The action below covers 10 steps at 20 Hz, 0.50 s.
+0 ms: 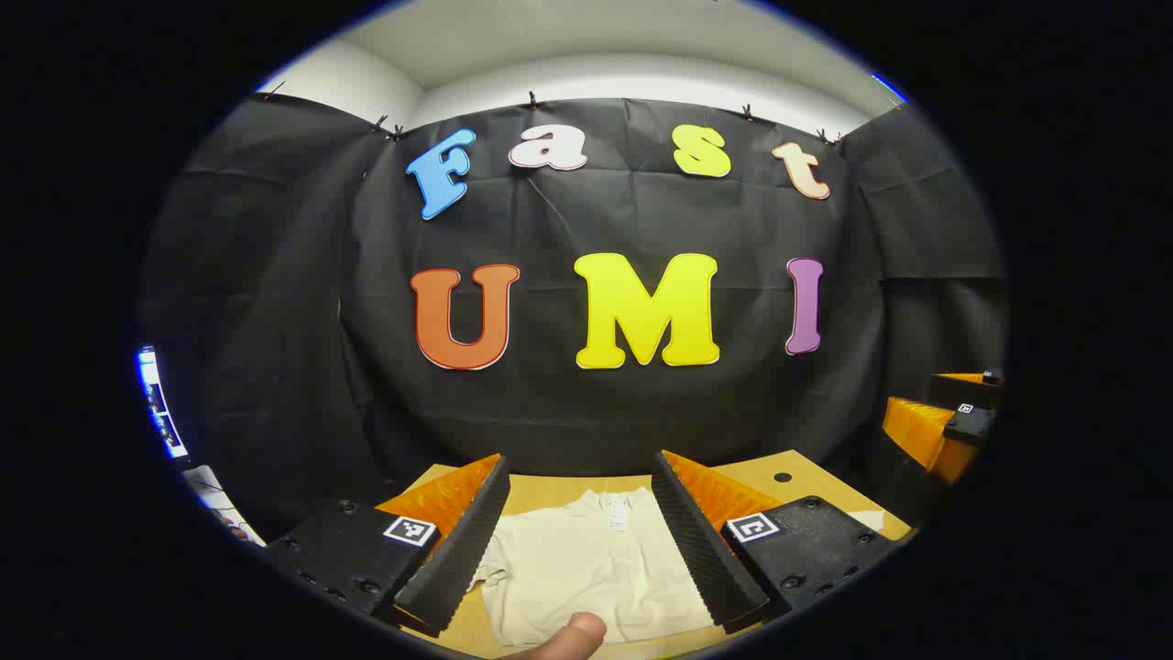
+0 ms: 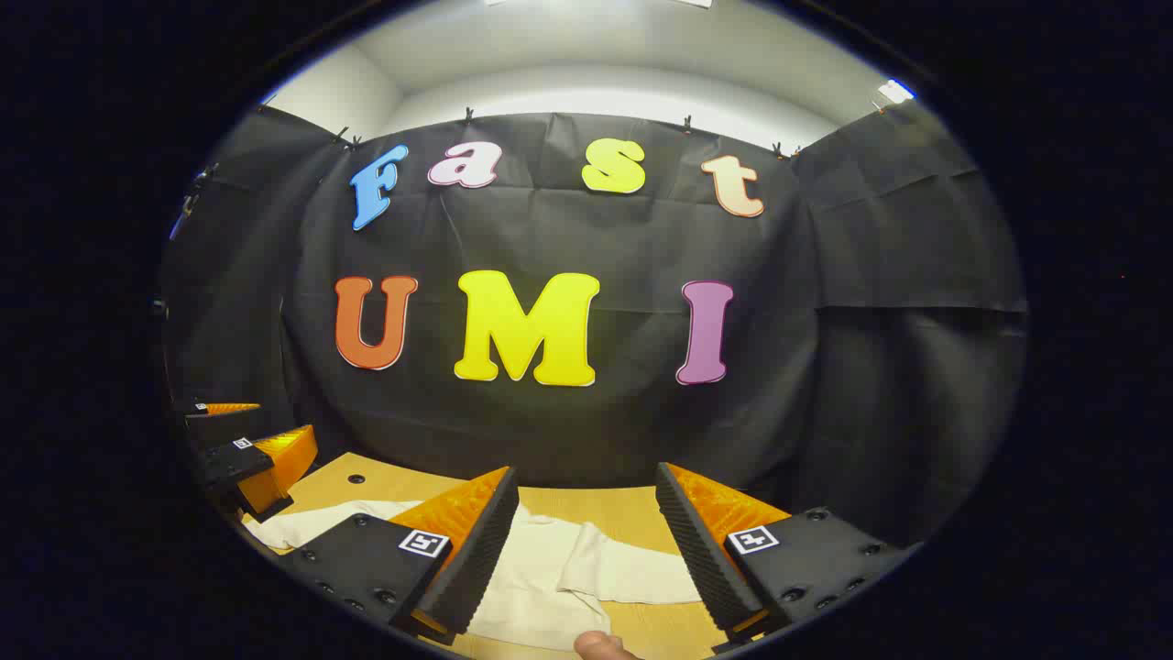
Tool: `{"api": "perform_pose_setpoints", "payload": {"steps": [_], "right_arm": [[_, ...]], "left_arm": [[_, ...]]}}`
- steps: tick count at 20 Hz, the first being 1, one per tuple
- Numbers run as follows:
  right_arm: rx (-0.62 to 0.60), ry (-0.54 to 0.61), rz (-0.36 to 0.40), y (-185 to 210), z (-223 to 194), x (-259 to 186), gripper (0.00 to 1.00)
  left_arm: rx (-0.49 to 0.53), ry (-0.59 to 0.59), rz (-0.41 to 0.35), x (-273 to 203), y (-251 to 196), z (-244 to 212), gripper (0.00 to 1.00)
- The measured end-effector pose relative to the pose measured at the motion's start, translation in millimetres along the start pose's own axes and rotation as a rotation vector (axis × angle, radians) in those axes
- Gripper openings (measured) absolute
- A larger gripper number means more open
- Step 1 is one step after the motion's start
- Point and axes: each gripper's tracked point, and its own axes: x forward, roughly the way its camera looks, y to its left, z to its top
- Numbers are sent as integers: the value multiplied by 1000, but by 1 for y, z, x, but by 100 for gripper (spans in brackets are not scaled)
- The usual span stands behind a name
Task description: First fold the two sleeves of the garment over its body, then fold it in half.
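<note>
A cream short-sleeved garment (image 1: 586,568) lies flat on the wooden table (image 1: 559,490), its neck label (image 1: 619,513) at the far end and one sleeve (image 1: 490,573) bunched at the left. My left gripper (image 1: 579,467) hovers open above it, holding nothing. In the right gripper view, the garment (image 2: 541,587) spreads below my right gripper (image 2: 586,472), which is also open and empty above a sleeve (image 2: 632,577). Each gripper appears off to the side in the other's view: the right gripper (image 1: 944,408) and the left gripper (image 2: 261,431). A fingertip (image 1: 573,637) pokes in at the bottom.
Black cloth walls close the table on three sides, close behind the garment. The tabletop has a small round hole (image 1: 782,477) near its far right corner. A lit screen (image 1: 160,403) glows at the far left. Bare wood (image 2: 605,509) lies beyond the garment.
</note>
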Motion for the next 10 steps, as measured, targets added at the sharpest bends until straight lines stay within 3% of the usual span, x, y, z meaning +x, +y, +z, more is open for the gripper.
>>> {"api": "perform_pose_setpoints", "payload": {"steps": [10], "right_arm": [[-14, 1, 55, 11, -5, 26, 94]], "left_arm": [[3, -2, 14, 19, -8, -5, 99]]}}
